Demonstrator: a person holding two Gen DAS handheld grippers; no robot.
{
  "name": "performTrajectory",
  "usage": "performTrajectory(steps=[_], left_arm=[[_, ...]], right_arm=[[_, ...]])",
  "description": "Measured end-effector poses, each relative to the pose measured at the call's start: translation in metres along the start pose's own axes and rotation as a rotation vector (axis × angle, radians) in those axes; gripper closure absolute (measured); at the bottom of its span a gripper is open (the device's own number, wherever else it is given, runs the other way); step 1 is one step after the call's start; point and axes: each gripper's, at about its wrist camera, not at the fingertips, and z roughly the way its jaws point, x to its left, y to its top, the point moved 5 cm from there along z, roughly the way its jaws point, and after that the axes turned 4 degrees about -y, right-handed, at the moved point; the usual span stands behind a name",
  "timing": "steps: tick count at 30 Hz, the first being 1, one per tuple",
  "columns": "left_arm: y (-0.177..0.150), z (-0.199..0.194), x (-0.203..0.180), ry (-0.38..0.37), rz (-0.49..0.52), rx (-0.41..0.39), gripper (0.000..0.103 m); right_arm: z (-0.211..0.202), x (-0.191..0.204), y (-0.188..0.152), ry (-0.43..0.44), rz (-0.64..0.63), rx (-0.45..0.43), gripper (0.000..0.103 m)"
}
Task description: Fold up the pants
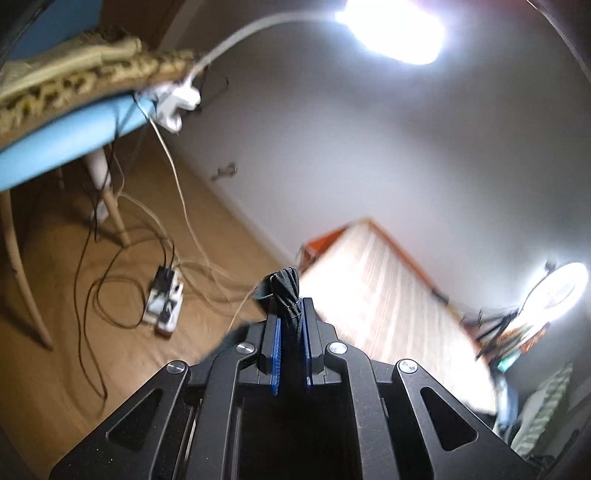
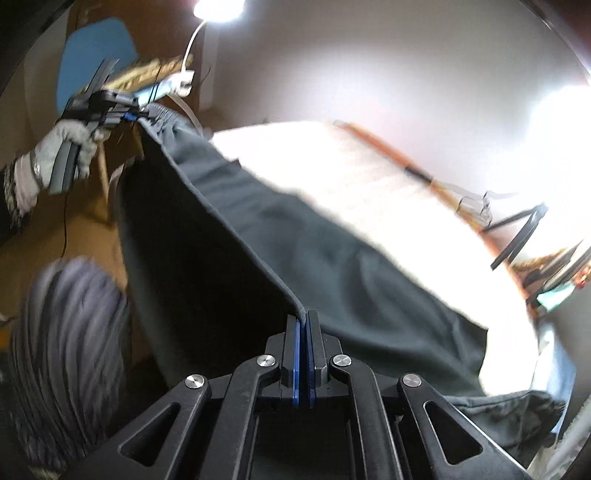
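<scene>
- Pants (image 2: 332, 266): dark grey cloth, lifted off the table (image 2: 388, 192) along one straight edge and stretched taut between the two grippers; the rest drapes down over the near part of the table top, with one end trailing past the table's near right corner.
- Right gripper (image 2: 303, 319): closed tight on the near end of the raised pants edge, blue pads pressed together with only thin cloth between them.
- Left gripper (image 2: 127, 116): seen from the right wrist camera beyond the table's far left edge, held by a gloved hand (image 2: 62, 147) and clamped on the gathered waistband end of the pants.
- Left gripper, own camera (image 1: 291, 306): narrow, pinching a bunched tuft of the dark cloth that sticks up past the fingertips (image 1: 309, 306).
- Table: pale wood-grain top with an orange rim, brightly lit, directly beyond both grippers.
- Power strip (image 1: 164, 299): on the wooden floor left of the table, with several cables running into it.
- Chair (image 1: 55, 147): blue seat, pale legs, further left of the table, carrying a woven mat.
- Lamp (image 1: 391, 29): lit, above the chair on a curved white neck.
</scene>
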Motion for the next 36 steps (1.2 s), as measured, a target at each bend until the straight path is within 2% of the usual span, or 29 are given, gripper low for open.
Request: performTrajectory(steps=[2,6,9,11,15,16,18,19,22,23,27,29,32,34,36], left_arm=[[-0.006,0.000,0.014,0.026,-0.007,0.011,0.095],[-0.041,0.012,0.057,0.081,-0.076,0.092,0.095],[-0.061,0.021,0.077,0.080,-0.121,0.151,0.095],[-0.066,0.023,0.078,0.081,-0.102,0.166,0.094],[-0.057,0.018,0.071,0.139,-0.030,0.177,0.084],[-0.055,0.016,0.069,0.155,-0.022,0.180,0.076],[-0.051,0.009,0.067,0.211,-0.004,0.177,0.070],[-0.050,0.005,0.064,0.240,0.008,0.169,0.070],[-0.044,-0.011,0.042,0.233,0.071,0.139,0.070],[-0.041,-0.016,0.031,0.234,0.104,0.126,0.070],[-0.031,-0.029,-0.021,0.169,0.204,0.087,0.070],[-0.032,-0.033,-0.050,0.107,0.248,0.090,0.070],[-0.040,-0.034,-0.098,-0.006,0.308,0.132,0.069],[-0.047,-0.033,-0.125,-0.076,0.336,0.170,0.062],[-0.056,-0.033,-0.158,-0.153,0.364,0.206,0.060]], right_arm=[[-0.002,0.009,0.004,0.013,-0.020,-0.009,0.103],[0.017,0.036,-0.018,0.050,-0.097,0.066,0.103],[0.029,0.048,-0.035,0.084,-0.096,0.117,0.103],[0.032,0.051,-0.040,0.093,-0.095,0.130,0.103],[0.033,0.054,-0.046,0.115,-0.067,0.145,0.102],[0.032,0.053,-0.047,0.113,-0.052,0.138,0.102],[0.030,0.047,-0.049,0.123,-0.008,0.125,0.099],[0.027,0.040,-0.054,0.134,0.026,0.114,0.097],[0.016,0.025,-0.055,0.137,0.111,0.069,0.078],[0.012,0.021,-0.056,0.141,0.135,0.053,0.075],[-0.010,-0.002,-0.059,0.116,0.254,-0.009,0.068],[-0.022,-0.018,-0.063,0.098,0.320,-0.028,0.060],[-0.039,-0.049,-0.080,0.071,0.452,-0.049,0.044],[-0.050,-0.070,-0.093,0.031,0.537,-0.055,0.039],[-0.059,-0.090,-0.109,-0.026,0.603,-0.052,0.033]])
